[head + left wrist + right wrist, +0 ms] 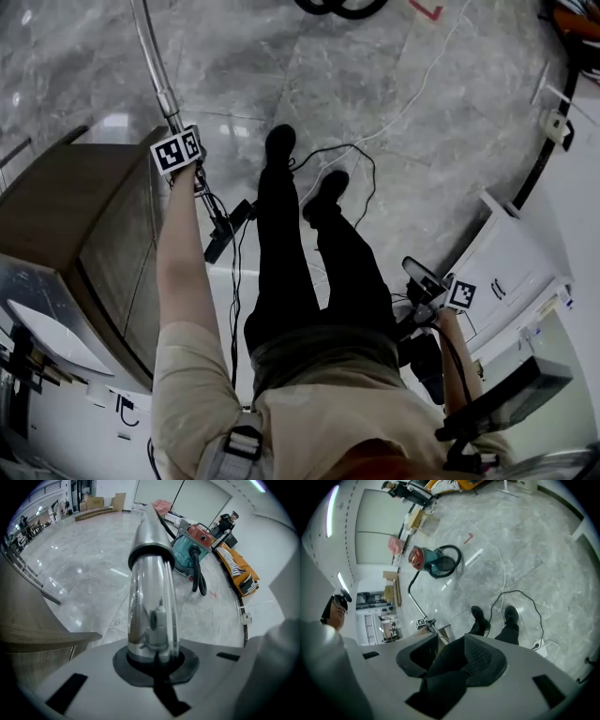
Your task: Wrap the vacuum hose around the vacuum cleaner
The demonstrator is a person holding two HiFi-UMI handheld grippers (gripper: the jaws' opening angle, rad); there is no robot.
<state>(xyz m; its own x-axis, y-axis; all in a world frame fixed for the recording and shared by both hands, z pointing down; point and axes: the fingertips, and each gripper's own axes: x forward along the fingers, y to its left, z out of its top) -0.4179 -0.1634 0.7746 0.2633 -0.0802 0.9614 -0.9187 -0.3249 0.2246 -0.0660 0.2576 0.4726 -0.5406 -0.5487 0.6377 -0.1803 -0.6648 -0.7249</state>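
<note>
Grey marble floor (394, 66) fills most of every view. The person (309, 281) stands on it in dark trousers and black shoes, seen from above, with a wooden cabinet (66, 206) just beside their left arm and a white cabinet (511, 262) near their right.

The vacuum (190, 550), teal with a red top, stands on the floor well apart from the person, close to a wall with orange clutter beside it. In the right gripper view the vacuum (433, 562) shows beyond the shoes. The black hose (452, 555) lies in a loop against the vacuum's body and is not wound round it. In the left gripper view the hose (199, 576) hangs from the vacuum's front down to the floor.

A long shiny metal tube (150, 588) reaches from the hose end towards the person. In the head view the tube (155, 56) slants up and away from the left hand.

The left tongs (154, 660) are clamped on the tube's near end and point steeply down. The right tongs (450, 660) stand apart with nothing between them, held low at the person's right side (427, 281).

A thin black cable (361, 159) curls on the floor by the shoes.
</note>
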